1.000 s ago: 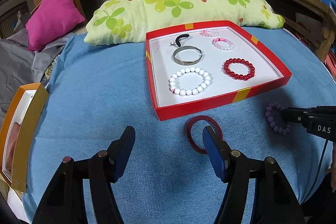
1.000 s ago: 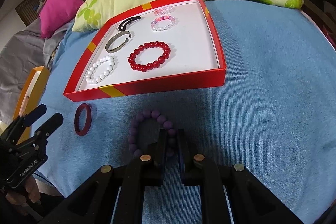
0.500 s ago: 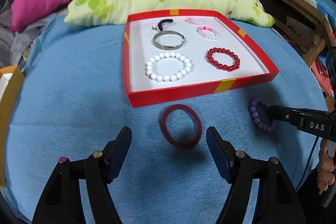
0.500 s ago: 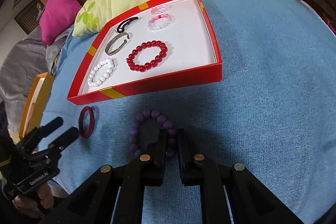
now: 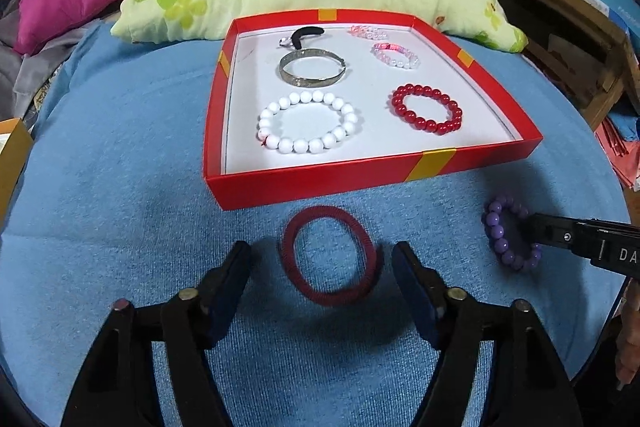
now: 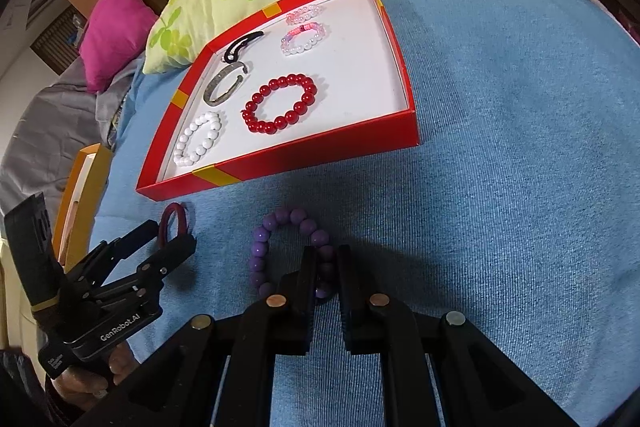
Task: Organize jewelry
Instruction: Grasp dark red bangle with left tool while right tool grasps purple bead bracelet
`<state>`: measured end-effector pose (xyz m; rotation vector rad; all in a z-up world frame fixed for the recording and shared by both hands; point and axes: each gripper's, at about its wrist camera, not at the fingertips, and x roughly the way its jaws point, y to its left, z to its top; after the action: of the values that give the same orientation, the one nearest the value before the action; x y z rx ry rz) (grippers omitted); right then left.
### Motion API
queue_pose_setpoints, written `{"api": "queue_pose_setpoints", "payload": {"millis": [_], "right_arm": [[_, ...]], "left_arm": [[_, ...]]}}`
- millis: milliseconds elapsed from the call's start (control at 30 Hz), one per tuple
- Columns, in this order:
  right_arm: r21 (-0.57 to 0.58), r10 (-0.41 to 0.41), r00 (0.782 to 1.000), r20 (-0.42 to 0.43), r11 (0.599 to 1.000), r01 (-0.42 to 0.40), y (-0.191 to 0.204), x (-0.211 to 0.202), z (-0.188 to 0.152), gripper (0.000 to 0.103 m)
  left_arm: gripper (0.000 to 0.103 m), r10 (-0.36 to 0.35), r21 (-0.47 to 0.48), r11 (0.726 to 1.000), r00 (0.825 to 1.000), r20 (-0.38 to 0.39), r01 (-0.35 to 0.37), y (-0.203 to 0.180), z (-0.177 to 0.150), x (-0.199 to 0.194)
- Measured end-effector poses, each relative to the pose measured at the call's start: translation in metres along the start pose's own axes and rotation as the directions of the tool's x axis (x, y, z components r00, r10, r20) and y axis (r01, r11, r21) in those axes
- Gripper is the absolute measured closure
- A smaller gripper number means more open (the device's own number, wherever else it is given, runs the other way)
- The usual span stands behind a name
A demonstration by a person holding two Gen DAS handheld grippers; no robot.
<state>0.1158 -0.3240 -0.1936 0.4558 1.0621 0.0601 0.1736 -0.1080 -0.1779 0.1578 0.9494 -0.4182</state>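
Two grippers: my left gripper (image 5: 322, 259), marked "GenRobot.AI", is closing around the dark red ring (image 5: 329, 255) without touching; my right gripper (image 6: 326, 255), lettered "DA", pinches the purple bracelet (image 6: 276, 251) near the red box (image 5: 320, 183).

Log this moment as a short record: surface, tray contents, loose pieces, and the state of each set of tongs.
surface: blue cloth
tray: red box lid with a white floor
in tray: white bead bracelet, red bead bracelet, silver bangle, two pink bead bracelets, a black piece
loose on cloth: dark red ring, purple bead bracelet
left tongs: closing, pads either side of the dark red ring, not yet touching
right tongs: shut on the purple bead bracelet
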Motion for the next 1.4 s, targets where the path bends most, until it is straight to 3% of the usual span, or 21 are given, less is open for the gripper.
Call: {"api": "queue_pose_setpoints", "payload": {"millis": [67,233,433,933,1267,1400], "right_arm": [[-0.006,-0.006,1.0,0.002,1.0,0.006,0.001,0.0,0.0,0.09],[-0.051,-0.04,0.999,0.016,0.998,0.041,0.008,-0.001,-0.003,0.09],[-0.074,-0.045,0.999,0.025,0.996,0.046,0.013,-0.001,-0.004,0.091],[-0.07,0.023,0.999,0.026,0.997,-0.021,0.03,0.0,-0.003,0.092],[-0.101,0.074,0.996,0.043,0.992,-0.069,0.053,-0.003,-0.007,0.092],[-0.101,0.081,0.996,0.049,0.992,-0.076,0.055,-0.008,-0.007,0.092]], "left_arm": [[0.055,-0.003,0.003,1.0,1.0,0.009,0.003,0.0,0.0,-0.001],[0.077,-0.024,-0.016,1.0,1.0,0.018,0.024,0.003,0.001,-0.003],[0.092,-0.042,-0.031,0.999,0.999,0.021,0.043,0.009,-0.001,-0.004],[0.093,-0.08,-0.075,0.994,0.994,0.078,0.086,0.031,-0.001,-0.04],[0.093,0.032,-0.063,0.998,0.993,0.111,-0.026,0.036,0.001,-0.059],[0.093,0.044,-0.075,0.997,0.993,0.11,-0.036,0.039,0.001,-0.062]]}}
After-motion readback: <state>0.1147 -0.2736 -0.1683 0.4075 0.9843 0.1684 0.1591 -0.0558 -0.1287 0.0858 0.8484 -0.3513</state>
